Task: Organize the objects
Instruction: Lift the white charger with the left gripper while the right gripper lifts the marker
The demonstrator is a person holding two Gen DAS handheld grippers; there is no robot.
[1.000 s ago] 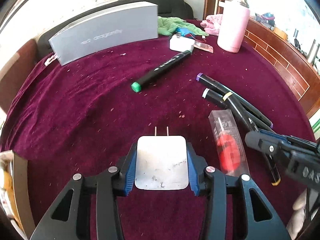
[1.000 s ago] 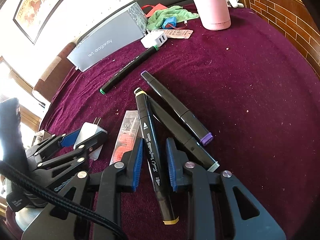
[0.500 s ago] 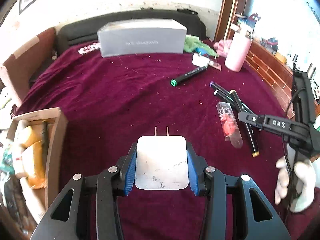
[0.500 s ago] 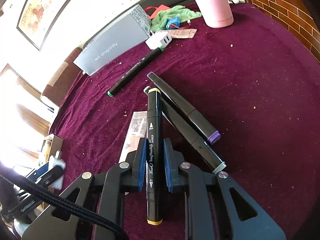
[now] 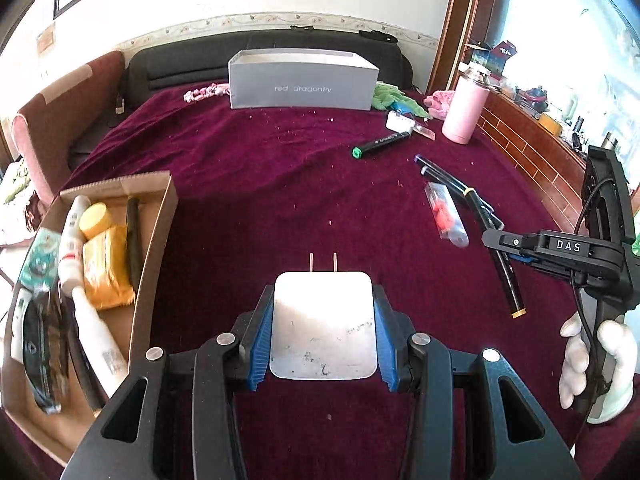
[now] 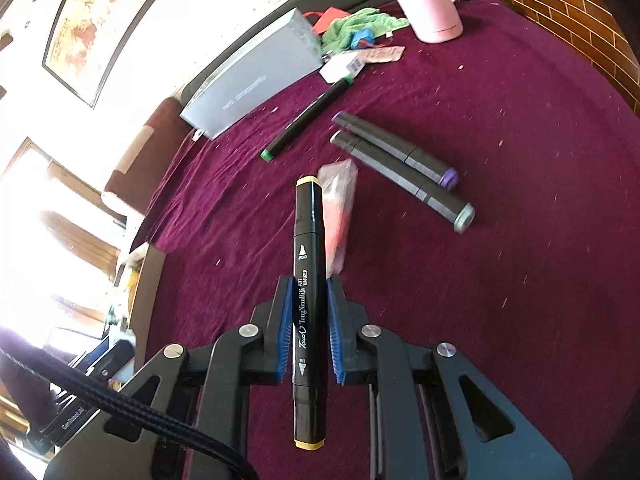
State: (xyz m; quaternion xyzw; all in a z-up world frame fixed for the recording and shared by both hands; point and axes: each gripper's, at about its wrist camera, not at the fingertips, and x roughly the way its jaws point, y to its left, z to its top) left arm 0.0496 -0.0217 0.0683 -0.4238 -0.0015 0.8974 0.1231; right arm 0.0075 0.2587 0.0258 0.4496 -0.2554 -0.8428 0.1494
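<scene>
Charger first: the white plug block sits flat between the left gripper pads, prongs forward, clamped by its sides, lifted above the maroon cloth. The right gripper is closed on a yellow-capped marker mid-barrel, so it rides balanced — clear of the cloth. Both loads likely belong in the cardboard box at the left edge; its near corner looks crowded, while bare cloth between leaves room to swing across.
</scene>
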